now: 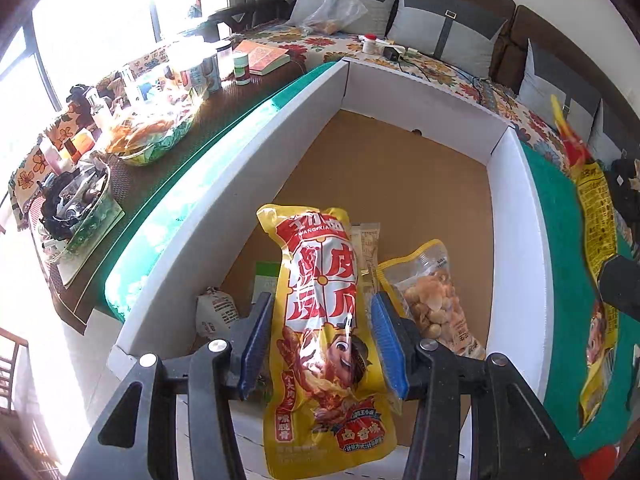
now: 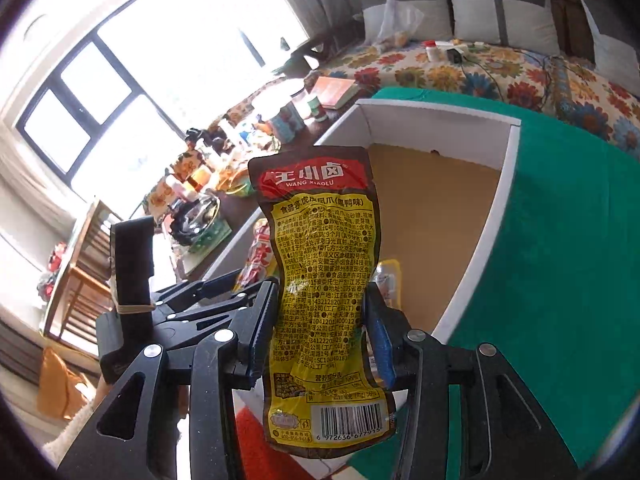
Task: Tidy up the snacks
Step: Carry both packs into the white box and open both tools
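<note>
My left gripper (image 1: 322, 298) is shut on a yellow and red snack packet (image 1: 320, 320), which stands upright above the near end of a white-walled box (image 1: 516, 216) with a brown floor. In the box lie a clear bag of nuts (image 1: 434, 304), a small white packet (image 1: 216, 312) and a green and white packet (image 1: 266, 276). My right gripper (image 2: 322, 284) stands just right of the left one, its pads slightly off the pinched waist of a dark yellow packet (image 2: 320, 280), back side and barcode towards me. The same packet (image 1: 596, 232) shows at the left wrist view's right edge.
The box sits on a green cloth (image 2: 560, 260). A dark table (image 1: 224, 108) at left is crowded with jars, bottles, a glass dish and a book (image 1: 264, 56). A floral-covered sofa (image 2: 460, 68) with grey cushions runs behind. A person's pale sleeve (image 2: 76, 432) shows at lower left.
</note>
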Demonstrator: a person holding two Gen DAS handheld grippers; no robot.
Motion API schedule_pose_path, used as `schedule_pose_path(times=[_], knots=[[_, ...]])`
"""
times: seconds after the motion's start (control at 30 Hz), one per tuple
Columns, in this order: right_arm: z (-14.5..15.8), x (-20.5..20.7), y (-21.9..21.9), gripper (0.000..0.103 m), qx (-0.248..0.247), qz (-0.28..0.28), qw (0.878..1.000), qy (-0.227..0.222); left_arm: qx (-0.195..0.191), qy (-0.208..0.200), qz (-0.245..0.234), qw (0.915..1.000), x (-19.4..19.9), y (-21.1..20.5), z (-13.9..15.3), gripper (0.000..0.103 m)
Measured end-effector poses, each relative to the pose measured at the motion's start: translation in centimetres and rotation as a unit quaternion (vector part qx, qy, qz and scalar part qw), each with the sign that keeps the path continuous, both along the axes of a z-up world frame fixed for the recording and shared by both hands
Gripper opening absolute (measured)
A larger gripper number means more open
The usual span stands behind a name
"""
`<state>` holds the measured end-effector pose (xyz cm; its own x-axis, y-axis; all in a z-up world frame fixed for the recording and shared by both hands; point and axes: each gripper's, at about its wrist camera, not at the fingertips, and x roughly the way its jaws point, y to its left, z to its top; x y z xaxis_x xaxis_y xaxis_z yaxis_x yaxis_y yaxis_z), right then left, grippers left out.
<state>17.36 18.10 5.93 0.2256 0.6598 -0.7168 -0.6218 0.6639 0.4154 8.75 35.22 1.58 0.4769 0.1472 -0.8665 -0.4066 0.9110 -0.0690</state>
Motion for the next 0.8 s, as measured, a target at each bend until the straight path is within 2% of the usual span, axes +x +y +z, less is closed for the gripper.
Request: schedule_pose_path(times=[0.07,0.13,0.17,0.23,0.33,0.37,0.4,0.43,0.53,0.67,0.8], knots=[[-2.4,0.1,1.0,0.067,-0.01,0.012,1.0,0.013,0.004,-0.005,0.008,0.9999,-0.9,0.4,-0.3,0.062],[-4.5,0.1,1.3,0.068,-0.033,0.02,0.999,0.035,0.013,-0.022,0.01,0.9996,-1.8,0.0,0.3,0.079],[-5.1,-0.1,1.0,0.068,-0.033,0.021,0.998,0.039,0.021,-0.033,0.008,0.9992,-2.3,-0.3,0.9,0.081],[-4.9,-0.1,-0.2,0.068,-0.029,0.019,0.999,0.025,0.044,-0.054,0.005,0.9975,-3.2,-0.9,2.4,0.086],[-2.2,-0.1,-1.8,0.069,-0.018,0.014,1.0,-0.016,0.089,-0.082,-0.003,0.9927,-3.8,-2.5,4.9,0.092],[-1.0,-0.2,-2.0,0.072,-0.015,0.012,0.999,-0.028,0.106,-0.094,-0.005,0.99,-4.0,-3.2,5.8,0.094],[0.0,-0.2,-2.4,0.081,-0.015,0.008,0.999,-0.041,0.123,-0.107,-0.007,0.9866,-4.2,-3.6,6.8,0.101],[0.8,-0.3,-2.9,0.085,-0.021,0.002,0.998,-0.058,0.139,-0.121,-0.005,0.9828,-4.5,-4.3,7.7,0.103],[2.6,-0.6,-4.0,0.085,-0.051,-0.009,0.993,-0.103,0.164,-0.149,0.022,0.9748,-5.3,-5.3,9.6,0.103],[3.4,-1.2,-5.0,0.085,-0.072,-0.019,0.989,-0.13,0.168,-0.141,0.037,0.9749,-6.1,-5.7,9.8,0.103],[2.7,-2.0,-4.5,0.085,-0.122,-0.027,0.982,-0.144,0.195,-0.122,0.034,0.9726,-6.3,-6.6,9.1,0.103]])
